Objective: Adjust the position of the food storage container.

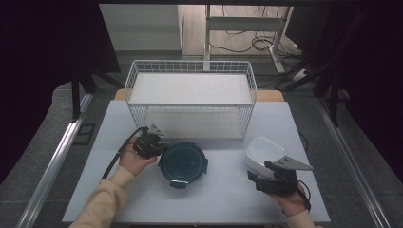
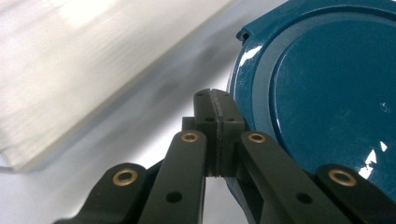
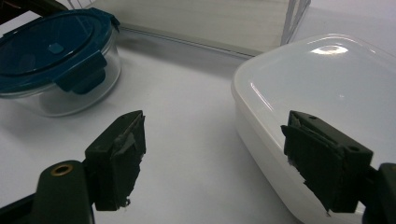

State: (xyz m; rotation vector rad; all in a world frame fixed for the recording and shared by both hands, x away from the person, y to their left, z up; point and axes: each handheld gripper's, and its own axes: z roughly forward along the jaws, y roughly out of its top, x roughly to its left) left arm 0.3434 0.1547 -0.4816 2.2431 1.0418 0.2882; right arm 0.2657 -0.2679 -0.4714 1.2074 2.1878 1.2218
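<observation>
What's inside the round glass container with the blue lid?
Through the clear wall of the round glass container, nothing can be made out inside. The blue lid covers the top, so the centre stays hidden from above.

Dark teal on the lid of the round clear-glass container (image 1: pixel 183 163), glossy, with pale highlights, and the glass below it shows colourless. The rectangular plastic box (image 1: pixel 262 153) is milky white all over, lid included. White again on the wire-grid basket (image 1: pixel 190 97), a fine square mesh. The table top (image 1: pixel 223 194) is a plain pale grey. Both grippers (image 1: pixel 151 142) (image 1: pixel 278 183) are matt black, brass-coloured rivets along the jaws.
</observation>
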